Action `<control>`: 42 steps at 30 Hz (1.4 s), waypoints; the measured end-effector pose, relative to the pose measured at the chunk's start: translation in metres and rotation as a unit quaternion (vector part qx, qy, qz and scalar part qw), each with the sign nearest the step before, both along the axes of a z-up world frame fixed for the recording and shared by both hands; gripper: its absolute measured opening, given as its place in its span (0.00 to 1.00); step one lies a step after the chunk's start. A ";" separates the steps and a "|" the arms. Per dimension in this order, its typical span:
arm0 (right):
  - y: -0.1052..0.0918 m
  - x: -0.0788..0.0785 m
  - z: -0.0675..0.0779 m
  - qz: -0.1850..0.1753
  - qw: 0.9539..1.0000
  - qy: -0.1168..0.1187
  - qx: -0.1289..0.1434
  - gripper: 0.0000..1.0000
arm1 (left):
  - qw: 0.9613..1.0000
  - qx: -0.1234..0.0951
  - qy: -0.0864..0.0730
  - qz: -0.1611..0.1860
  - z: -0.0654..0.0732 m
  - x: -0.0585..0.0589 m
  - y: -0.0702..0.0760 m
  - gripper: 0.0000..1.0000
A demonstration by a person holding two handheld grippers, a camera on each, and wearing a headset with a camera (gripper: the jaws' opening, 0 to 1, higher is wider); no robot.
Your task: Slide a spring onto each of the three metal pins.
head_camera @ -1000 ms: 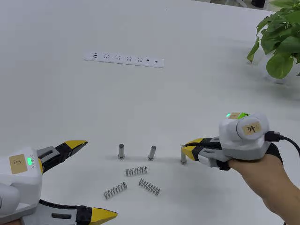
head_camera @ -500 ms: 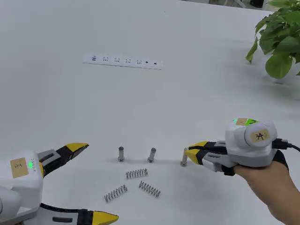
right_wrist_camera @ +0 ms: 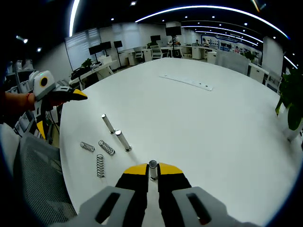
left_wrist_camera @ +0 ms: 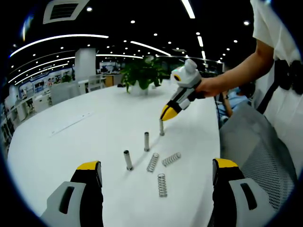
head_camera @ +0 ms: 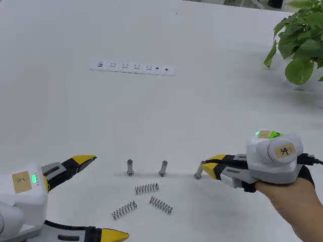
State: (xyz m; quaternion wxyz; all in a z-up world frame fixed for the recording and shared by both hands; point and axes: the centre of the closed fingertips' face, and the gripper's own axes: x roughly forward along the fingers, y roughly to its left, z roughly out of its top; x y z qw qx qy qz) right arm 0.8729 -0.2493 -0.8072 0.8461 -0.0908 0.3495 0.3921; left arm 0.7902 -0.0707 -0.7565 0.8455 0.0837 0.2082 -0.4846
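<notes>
Springs lie loose on the white table [head_camera: 227, 106], none of them on a pin. The upper spring [head_camera: 147, 188] rests just in front of the gap between the left pin [head_camera: 130, 167] and the middle pin [head_camera: 163, 168]. The left spring [head_camera: 124, 209] and the right spring [head_camera: 160, 204] lie a little nearer the person, apart from each other. Both of those pins stand upright and bare, side by side in a row. The right pin [head_camera: 198, 174] ends the row, its foot on the table. The right gripper [head_camera: 206, 167] reaches it from the right, and the right gripper view shows the two yellow-tipped jaws drawn in narrow, with the pin's shaft pinched between them and its head just above the tips. The left gripper [head_camera: 98, 197] hangs at the near left, well apart from pins and springs, its jaws spread wide and holding nothing. In the left gripper view the pins and springs show in the broad gap between the tips. A white power strip [head_camera: 132, 67] lies farther back on the table, and a green plant [head_camera: 298, 43] stands at the far right edge.
</notes>
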 end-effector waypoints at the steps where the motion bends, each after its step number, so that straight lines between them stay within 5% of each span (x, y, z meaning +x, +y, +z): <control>1: 0.000 0.000 0.000 0.001 1.000 0.000 0.000 0.08 | 1.000 0.000 0.000 0.000 0.000 0.000 0.000 0.99; 42: -0.002 -0.003 0.000 0.009 1.000 -0.005 -0.002 0.10 | 1.000 -0.002 0.002 0.004 0.001 -0.002 0.000 0.98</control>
